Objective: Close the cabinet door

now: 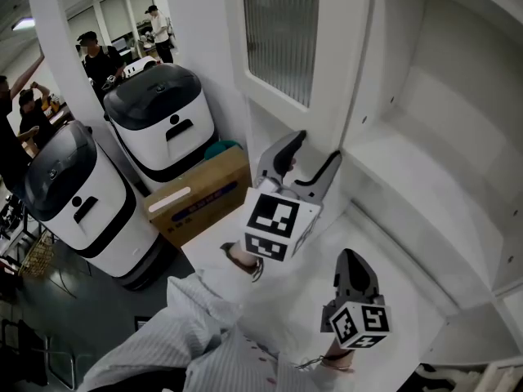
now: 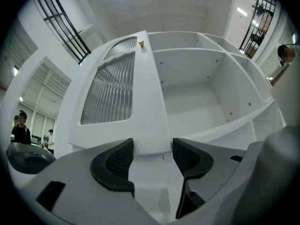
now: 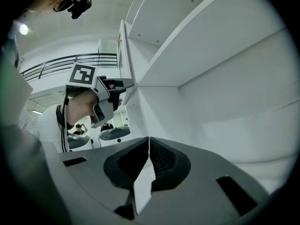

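The white cabinet door (image 1: 327, 80) stands open, with a ribbed glass panel (image 1: 282, 31) in its upper part. In the left gripper view the door (image 2: 145, 121) runs straight ahead, a small knob (image 2: 141, 44) near its top edge, and the bare cabinet shelves (image 2: 192, 102) lie to its right. My left gripper (image 1: 317, 149) is open at the door's lower free edge. The door's edge lines up with the gap between its jaws (image 2: 153, 149); I cannot tell whether they touch it. My right gripper (image 1: 353, 261) hangs lower and nearer, shut on nothing (image 3: 149, 150), pointing into the cabinet.
Two round white-and-black machines (image 1: 159, 117) (image 1: 73, 194) stand on the floor to the left of the door. A cardboard box (image 1: 200, 194) lies between them and the cabinet. Several people stand at the far back left. White shelves (image 1: 425, 162) fill the right side.
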`<state>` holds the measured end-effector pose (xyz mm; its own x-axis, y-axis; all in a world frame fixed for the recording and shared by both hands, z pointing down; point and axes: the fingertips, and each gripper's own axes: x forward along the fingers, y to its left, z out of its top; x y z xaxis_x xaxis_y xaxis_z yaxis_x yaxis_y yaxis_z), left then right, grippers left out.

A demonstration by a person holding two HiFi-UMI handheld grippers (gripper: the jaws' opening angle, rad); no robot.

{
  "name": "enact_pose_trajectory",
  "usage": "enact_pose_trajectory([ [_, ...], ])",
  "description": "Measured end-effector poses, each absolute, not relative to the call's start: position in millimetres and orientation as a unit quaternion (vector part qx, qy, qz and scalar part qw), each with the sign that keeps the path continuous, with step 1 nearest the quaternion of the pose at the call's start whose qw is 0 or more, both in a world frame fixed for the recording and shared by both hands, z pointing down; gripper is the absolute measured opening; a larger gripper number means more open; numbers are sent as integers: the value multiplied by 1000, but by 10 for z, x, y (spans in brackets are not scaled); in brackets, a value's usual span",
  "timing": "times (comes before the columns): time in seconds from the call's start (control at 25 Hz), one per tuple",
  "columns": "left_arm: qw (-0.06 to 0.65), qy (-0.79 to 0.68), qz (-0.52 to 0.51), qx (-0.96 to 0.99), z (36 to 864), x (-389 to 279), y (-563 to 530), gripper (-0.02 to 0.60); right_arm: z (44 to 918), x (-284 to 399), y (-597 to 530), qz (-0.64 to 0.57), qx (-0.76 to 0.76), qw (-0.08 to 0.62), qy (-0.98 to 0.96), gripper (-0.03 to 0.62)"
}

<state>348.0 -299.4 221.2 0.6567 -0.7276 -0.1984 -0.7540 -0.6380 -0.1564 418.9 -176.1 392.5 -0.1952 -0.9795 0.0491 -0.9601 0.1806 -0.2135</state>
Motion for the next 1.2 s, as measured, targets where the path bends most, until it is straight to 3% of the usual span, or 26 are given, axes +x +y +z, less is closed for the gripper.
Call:
enact_pose_trajectory([
  [0.8,113,396,58,-909,2209,3568,-3073,268,3985,4184,-1802,-105,-635,38,764,14],
  [1.2,79,367,94,-922,2195,3331,-2929,231,3841,4004,-1768,-89,-632,20,769,14],
])
